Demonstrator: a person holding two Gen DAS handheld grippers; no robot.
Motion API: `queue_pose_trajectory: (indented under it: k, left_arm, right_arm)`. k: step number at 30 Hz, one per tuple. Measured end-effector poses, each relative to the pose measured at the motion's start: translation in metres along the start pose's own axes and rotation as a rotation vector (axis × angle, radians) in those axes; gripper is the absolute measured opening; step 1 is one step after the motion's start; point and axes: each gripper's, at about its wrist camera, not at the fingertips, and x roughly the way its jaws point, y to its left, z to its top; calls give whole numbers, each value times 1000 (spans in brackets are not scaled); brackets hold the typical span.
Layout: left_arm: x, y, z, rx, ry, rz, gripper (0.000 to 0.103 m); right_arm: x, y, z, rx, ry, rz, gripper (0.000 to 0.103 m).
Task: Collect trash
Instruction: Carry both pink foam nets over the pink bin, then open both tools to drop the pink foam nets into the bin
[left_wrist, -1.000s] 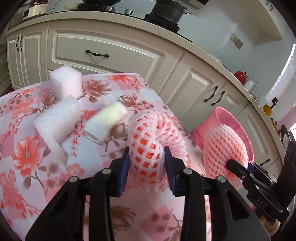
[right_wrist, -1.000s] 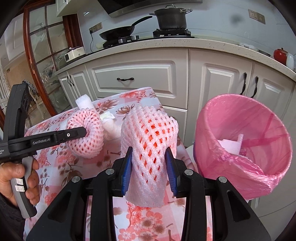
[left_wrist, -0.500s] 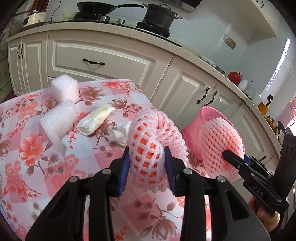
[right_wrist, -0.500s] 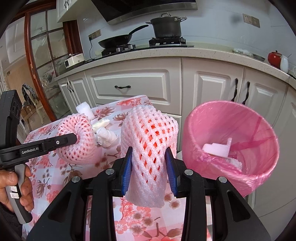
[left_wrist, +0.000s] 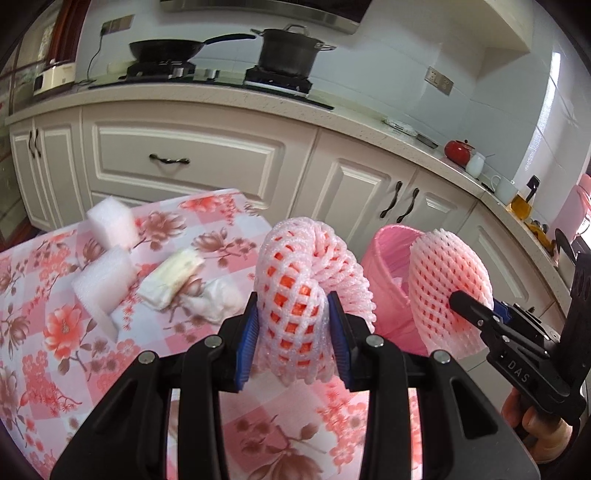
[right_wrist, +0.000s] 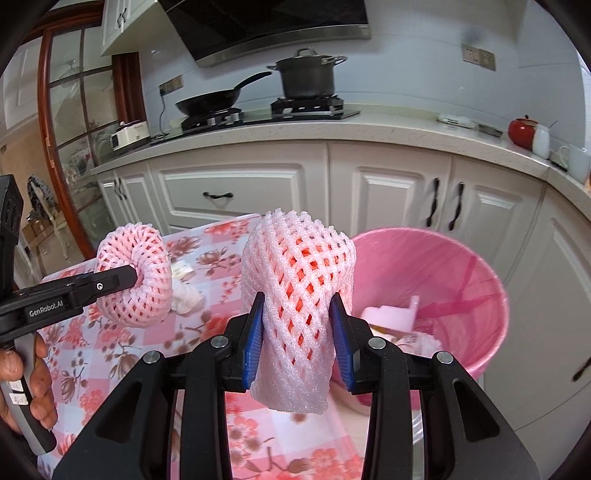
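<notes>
1. A curled pink foam net (left_wrist: 295, 295) is clamped between the blue pads of the left gripper (left_wrist: 293, 332) and is held in the air above the flowered surface (left_wrist: 55, 350), near its right edge.
2. A second pink foam net sleeve (right_wrist: 299, 295) is clamped upright between the fingers of the right gripper (right_wrist: 297, 332), just left of the pink-lined trash bin (right_wrist: 480, 295); its lower end hangs below the pads.
3. In the left wrist view, the right gripper's net is seen in front of the bin's rim.
4. White foam scraps (right_wrist: 391, 314) are seen inside the bin.
5. Two white foam blocks (left_wrist: 107, 221), a cream-coloured wrapper (left_wrist: 171, 273) and crumpled white tissue (left_wrist: 218, 302) are left lying on the surface.
6. White cabinets (right_wrist: 236, 192), a frying pan (right_wrist: 210, 101) and a lidded pot (right_wrist: 306, 77) on the stove are seen behind.
</notes>
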Motion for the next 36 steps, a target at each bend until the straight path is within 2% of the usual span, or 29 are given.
queue_pose_trajectory:
  k: [13, 22, 36]
  left_arm:
    - [20, -64, 23, 80, -52, -40, 35]
    - [40, -114, 37, 150, -51, -77, 35]
    - [75, -159, 41, 166, -23, -129, 35]
  right_arm:
    - [-10, -51, 11, 44, -37, -79, 34]
    - [-14, -85, 13, 76, -55, -120, 34]
    - [-8, -128, 19, 120, -67, -163, 34]
